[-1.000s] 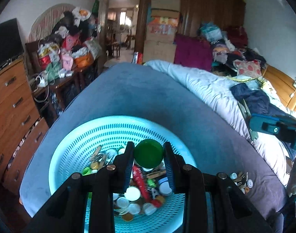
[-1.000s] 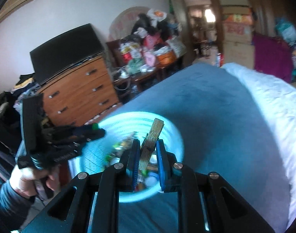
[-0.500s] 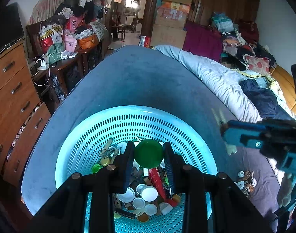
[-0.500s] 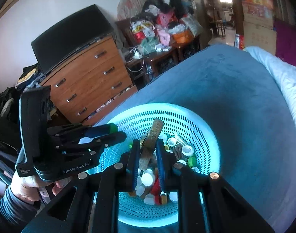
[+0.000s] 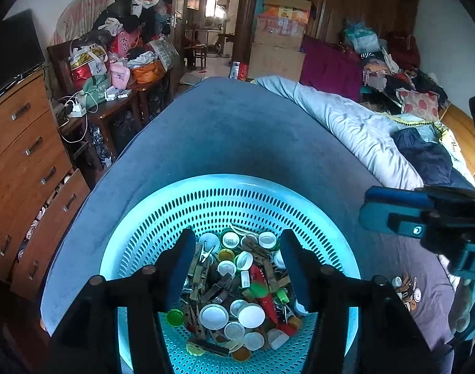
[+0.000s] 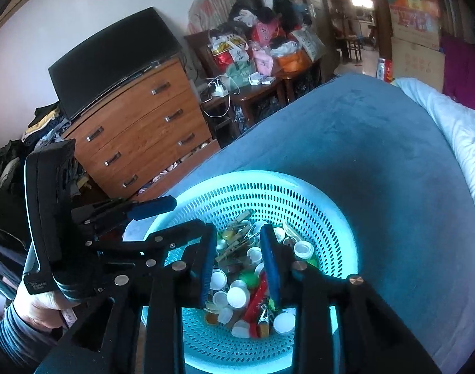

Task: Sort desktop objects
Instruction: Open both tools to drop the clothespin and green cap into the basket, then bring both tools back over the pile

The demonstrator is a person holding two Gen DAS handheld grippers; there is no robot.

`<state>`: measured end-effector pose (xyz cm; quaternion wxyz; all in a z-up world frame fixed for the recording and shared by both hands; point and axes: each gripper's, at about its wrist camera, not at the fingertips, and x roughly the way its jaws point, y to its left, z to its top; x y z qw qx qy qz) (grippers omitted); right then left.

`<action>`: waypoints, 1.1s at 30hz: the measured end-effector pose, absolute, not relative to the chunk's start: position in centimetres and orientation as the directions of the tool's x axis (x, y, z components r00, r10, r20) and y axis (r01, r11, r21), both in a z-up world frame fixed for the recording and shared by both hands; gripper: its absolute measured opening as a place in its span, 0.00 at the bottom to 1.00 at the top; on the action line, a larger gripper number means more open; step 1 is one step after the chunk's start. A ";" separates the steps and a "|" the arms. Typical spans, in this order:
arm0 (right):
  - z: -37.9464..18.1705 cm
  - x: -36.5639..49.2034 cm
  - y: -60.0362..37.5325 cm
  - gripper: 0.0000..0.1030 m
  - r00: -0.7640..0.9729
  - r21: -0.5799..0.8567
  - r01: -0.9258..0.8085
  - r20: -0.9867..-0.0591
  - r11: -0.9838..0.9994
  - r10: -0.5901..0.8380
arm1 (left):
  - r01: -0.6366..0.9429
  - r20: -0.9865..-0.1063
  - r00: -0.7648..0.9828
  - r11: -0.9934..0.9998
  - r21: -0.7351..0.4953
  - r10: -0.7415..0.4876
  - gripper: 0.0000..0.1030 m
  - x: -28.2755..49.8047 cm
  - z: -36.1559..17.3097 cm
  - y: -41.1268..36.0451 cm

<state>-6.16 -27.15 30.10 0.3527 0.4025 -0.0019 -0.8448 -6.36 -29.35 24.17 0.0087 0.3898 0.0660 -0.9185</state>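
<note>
While both sets of jaws stand spread with nothing between them, the left gripper (image 5: 237,261) and right gripper (image 6: 239,258) hang over the turquoise basket (image 5: 206,199), holding bottle caps (image 5: 251,315) and clothespins (image 5: 195,268), near the blue bedcover's (image 5: 237,131) front edge.

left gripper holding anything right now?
No: in the left wrist view the left gripper is open and holds nothing, its jaws spread above the caps and clothespins in the cyan basket.
</note>
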 end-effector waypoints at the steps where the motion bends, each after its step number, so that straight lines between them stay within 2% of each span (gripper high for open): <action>1: 30.1 -6.1 -26.7 0.29 -0.432 0.290 0.592 -0.674 -0.752 -0.600 | 0.067 -0.714 -0.699 -0.991 -0.117 0.037 0.56 -6.3 24.2 -29.3; 2: 30.2 -5.9 -26.2 0.30 -0.434 0.298 0.589 -0.667 -0.751 -0.605 | 0.067 -0.712 -0.701 -0.990 -0.120 0.039 0.56 -6.1 24.4 -29.2; 4: 30.3 -5.4 -24.7 0.41 -0.434 0.316 0.587 -0.655 -0.745 -0.619 | 0.055 -0.702 -0.710 -0.990 -0.130 0.052 0.56 -5.6 24.7 -28.6; 7: 30.1 -3.4 -21.1 0.53 -0.455 0.283 0.595 -0.654 -0.753 -0.605 | -0.004 -0.678 -0.729 -0.990 -0.139 0.098 0.56 -4.2 25.2 -26.6; 8: 29.7 -2.3 -19.0 0.55 -0.472 0.255 0.587 -0.663 -0.768 -0.581 | -0.042 -0.666 -0.735 -0.989 -0.144 0.128 0.56 -3.4 25.3 -25.3; 12: 27.1 1.2 -10.1 0.74 -0.540 0.183 0.494 -0.702 -0.850 -0.465 | -0.227 -0.642 -0.721 -0.964 -0.135 0.260 0.60 -0.6 24.5 -18.7; 13: 25.7 2.3 -6.7 0.76 -0.557 0.178 0.436 -0.716 -0.882 -0.420 | -0.266 -0.640 -0.710 -0.953 -0.142 0.293 0.60 0.0 24.1 -17.1; 18: 18.8 7.3 6.4 0.70 -0.578 0.204 0.204 -0.764 -0.957 -0.286 | -0.413 -0.636 -0.640 -0.891 -0.190 0.432 0.63 2.2 19.4 -8.2; 23: 11.6 11.1 16.1 0.69 -0.565 0.220 -0.027 -0.808 -0.975 -0.167 | -0.382 -0.759 -0.503 -0.894 -0.235 0.414 0.63 0.7 11.5 -2.8; 25: 9.3 11.5 17.1 0.69 -0.533 0.223 -0.030 -0.829 -0.974 -0.173 | -0.371 -0.778 -0.466 -0.891 -0.262 0.422 0.63 0.4 9.6 -1.5; 28: 5.9 11.1 16.2 0.69 -0.480 0.204 0.058 -0.853 -0.977 -0.206 | -0.366 -0.798 -0.433 -0.891 -0.268 0.419 0.63 -0.4 7.7 -0.2; 33: 3.8 9.0 13.2 0.69 -0.483 0.124 0.173 -0.854 -0.977 -0.193 | -0.361 -0.812 -0.409 -0.891 -0.275 0.416 0.63 -1.6 6.4 0.6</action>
